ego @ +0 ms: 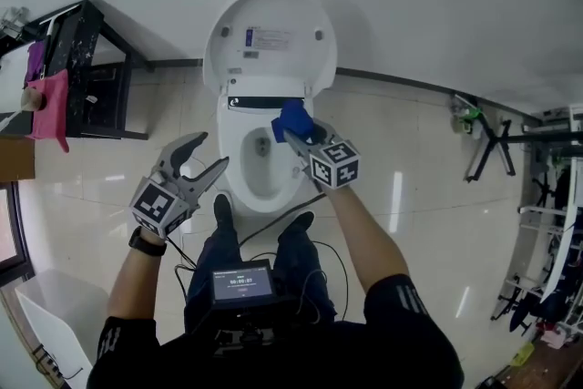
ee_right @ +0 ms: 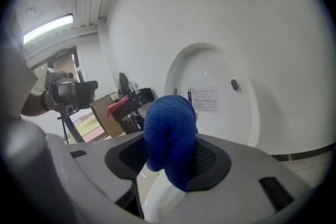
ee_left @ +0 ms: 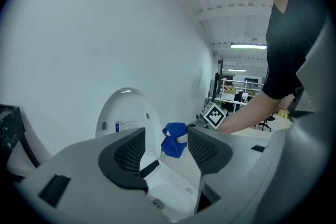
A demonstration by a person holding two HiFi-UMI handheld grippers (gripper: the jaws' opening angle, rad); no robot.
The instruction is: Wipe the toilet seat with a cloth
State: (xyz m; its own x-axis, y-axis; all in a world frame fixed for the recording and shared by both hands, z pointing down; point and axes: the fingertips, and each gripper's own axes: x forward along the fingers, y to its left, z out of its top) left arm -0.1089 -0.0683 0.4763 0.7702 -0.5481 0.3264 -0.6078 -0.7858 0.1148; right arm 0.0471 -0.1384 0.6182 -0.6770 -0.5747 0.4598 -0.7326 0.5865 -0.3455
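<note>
Blue cloth (ego: 291, 117): soft, light, bunched, likely compressible and non-slip. Clamped mid-bunch by right gripper (ego: 293, 137), over toilet seat (ego: 230, 173) rear. Left gripper (ego: 211, 152): jaws apart, empty, left of seat.

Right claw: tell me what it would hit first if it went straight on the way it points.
Most likely the raised lid of the toilet. The blue cloth clamped in the right claw sticks out ahead of it, so the cloth would touch first. How far off the lid is remains hard to judge.
</note>
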